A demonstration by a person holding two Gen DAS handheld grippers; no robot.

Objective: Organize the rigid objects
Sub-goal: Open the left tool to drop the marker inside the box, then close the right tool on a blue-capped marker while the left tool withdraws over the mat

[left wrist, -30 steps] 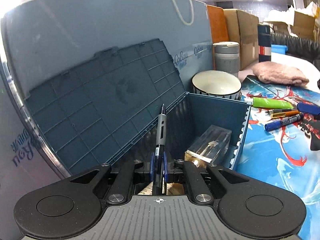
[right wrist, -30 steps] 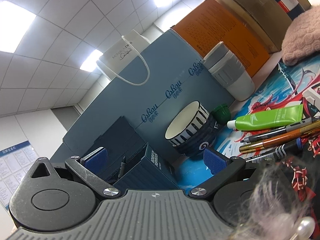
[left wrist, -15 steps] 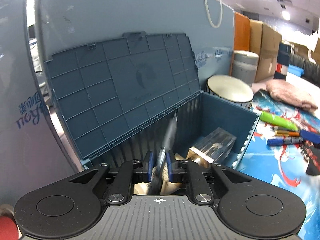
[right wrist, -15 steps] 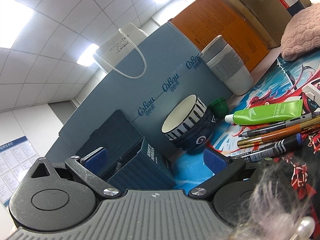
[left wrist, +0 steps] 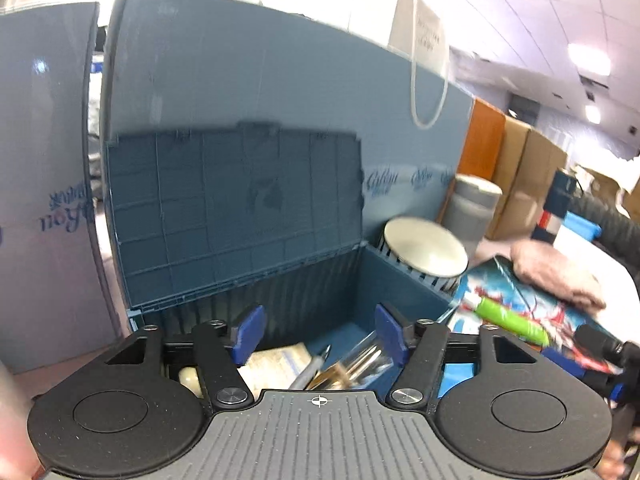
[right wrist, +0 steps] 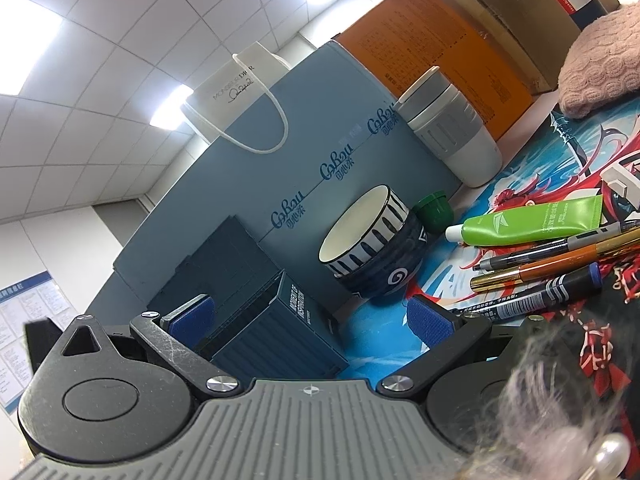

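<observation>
My left gripper (left wrist: 320, 336) hangs over the open blue storage box (left wrist: 400, 280), its jaws opening with nothing pinched between the blue pads. A grey pen (left wrist: 316, 368) lies loose inside the box beside a clear case (left wrist: 360, 364) and some paper. The box lid (left wrist: 236, 216) leans back against a blue carton. My right gripper (right wrist: 310, 318) stands open and empty, low over the mat, facing the same box (right wrist: 280, 332). Several pens (right wrist: 560, 256), a black marker (right wrist: 540, 296) and a green tube (right wrist: 528, 220) lie on the printed mat to its right.
A striped bowl (right wrist: 372, 248), a green cap (right wrist: 434, 208) and a grey cup (right wrist: 452, 132) stand behind the box. A pink cloth (right wrist: 600, 64) lies far right. Cartons and a white paper bag (right wrist: 236, 84) wall the back. A fluffy item with a pearl (right wrist: 560, 420) sits by the right gripper.
The left gripper went from shut on the pen to wide open; the pen dropped into the box. The left view rolled and lifted a little. The right gripper kept still.
</observation>
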